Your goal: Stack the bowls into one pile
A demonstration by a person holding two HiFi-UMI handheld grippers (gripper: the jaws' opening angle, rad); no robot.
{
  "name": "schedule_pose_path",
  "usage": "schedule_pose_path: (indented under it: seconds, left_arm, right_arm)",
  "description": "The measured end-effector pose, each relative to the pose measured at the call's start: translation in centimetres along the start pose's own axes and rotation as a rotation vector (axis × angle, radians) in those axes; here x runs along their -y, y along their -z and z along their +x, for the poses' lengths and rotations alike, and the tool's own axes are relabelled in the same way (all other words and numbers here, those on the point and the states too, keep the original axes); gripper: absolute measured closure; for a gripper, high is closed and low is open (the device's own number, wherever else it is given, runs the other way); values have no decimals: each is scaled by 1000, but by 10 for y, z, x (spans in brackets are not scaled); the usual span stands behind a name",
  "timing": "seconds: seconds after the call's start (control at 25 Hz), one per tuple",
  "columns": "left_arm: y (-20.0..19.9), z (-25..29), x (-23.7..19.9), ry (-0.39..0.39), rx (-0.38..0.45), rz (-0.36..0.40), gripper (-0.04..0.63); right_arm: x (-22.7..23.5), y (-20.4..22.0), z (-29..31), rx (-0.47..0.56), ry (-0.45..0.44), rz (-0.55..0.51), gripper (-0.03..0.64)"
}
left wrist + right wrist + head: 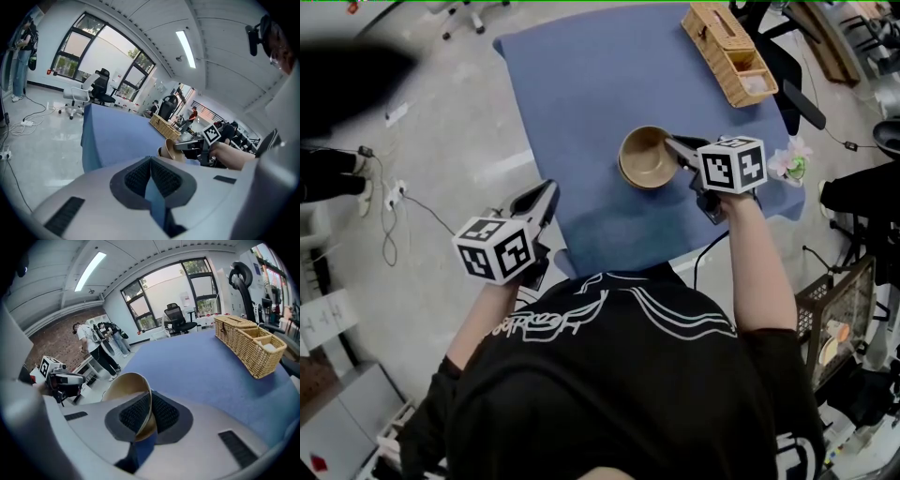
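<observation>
Far left, a cable (389,220) trails over the grey floor (441,122) beside the desk. The left gripper (547,193) hangs just off the near left edge of the blue-covered desk (581,84) and points toward it. Its own view shows the fingers (137,177) clenched together at the tips with nothing between them, only a sliver of blue cloth visible behind. It touches no object. Near the middle of the desk, toward the near edge, sits the task item: a tan bowl (643,157), tipped to one side rather than level. Whether its base touches the cloth cannot be told, nor whether a second bowl is nested under it. The right gripper (672,143) reaches in from the bowl's right side. Its fingers (164,412) are clamped on the bowl's rim (149,399), one inside the wall and one outside, and the thin wall stands edge-on between the ribbed faces. From the left gripper view the same bowl (171,149) shows tilted, held at its upper rim. At the far right corner of the desk stands a wicker basket (729,49) with a hinged lid, well apart from the bowl. On the desk's right edge, near the right gripper, lies a small pink and green item (789,162), too small to identify.
</observation>
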State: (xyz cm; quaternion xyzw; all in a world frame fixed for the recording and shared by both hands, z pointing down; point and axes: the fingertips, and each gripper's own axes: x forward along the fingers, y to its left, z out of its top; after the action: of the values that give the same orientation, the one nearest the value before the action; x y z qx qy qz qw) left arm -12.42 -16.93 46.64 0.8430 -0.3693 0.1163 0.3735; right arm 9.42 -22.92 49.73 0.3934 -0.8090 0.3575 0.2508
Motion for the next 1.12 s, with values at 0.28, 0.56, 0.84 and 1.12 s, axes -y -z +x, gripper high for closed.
schedule_pose_path:
  seconds: [0.28,0.56,0.84,1.12]
  left_arm:
    - [-2,4,2,7,-3,15,571]
    - [-4,8,5,-3,-3,23,571]
    - [-7,9,22,-13,12,24,571]
    - [-10,5,73,0,39,29,571]
  right_arm:
    - [7,16,4,-4,20,-1,574]
    - [6,22,5,3,11,-30,565]
    - [0,21,-6,48,-7,-92,382]
    - [-19,11,-55,173,-55,-143,345]
